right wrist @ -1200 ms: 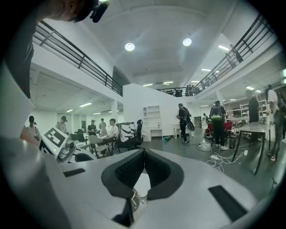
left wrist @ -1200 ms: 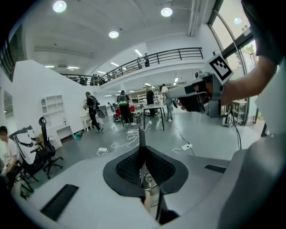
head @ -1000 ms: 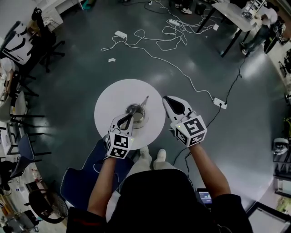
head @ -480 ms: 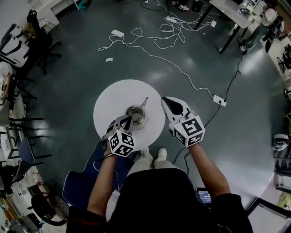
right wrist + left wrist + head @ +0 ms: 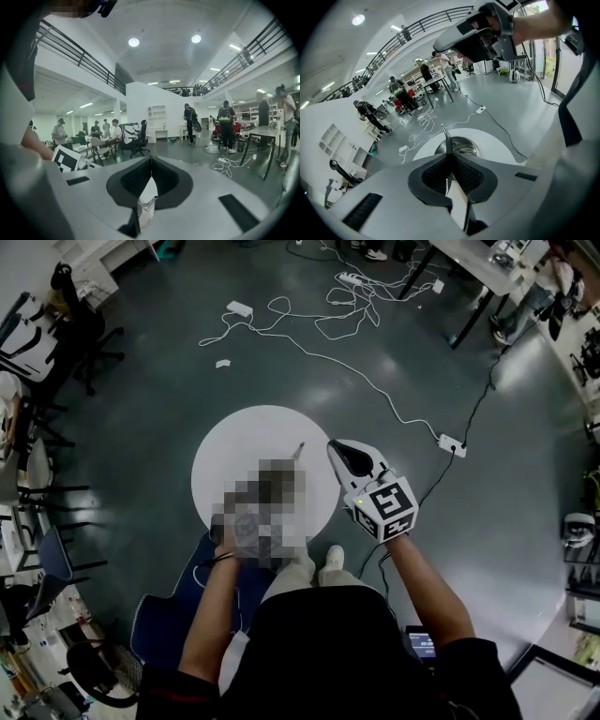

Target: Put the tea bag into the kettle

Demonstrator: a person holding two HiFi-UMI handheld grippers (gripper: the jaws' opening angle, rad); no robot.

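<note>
Seemingly the drop step: left hand-held gripper [image 5: 449,157] hangs closed by the kettle [image 5: 461,146], no tea bag visible; right hand-held gripper [image 5: 150,161] closed, empty. Next: check inside.

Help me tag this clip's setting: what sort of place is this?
Probably a big open workshop or lab hall: a railed mezzanine overhead, desks with office chairs, and cables and power strips trailing across the grey floor.

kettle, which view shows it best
Left gripper view: the kettle shows open-topped beyond the left gripper. Head view has a mosaic over it, only the spout poking out. Right gripper view doesn't show it.
</note>
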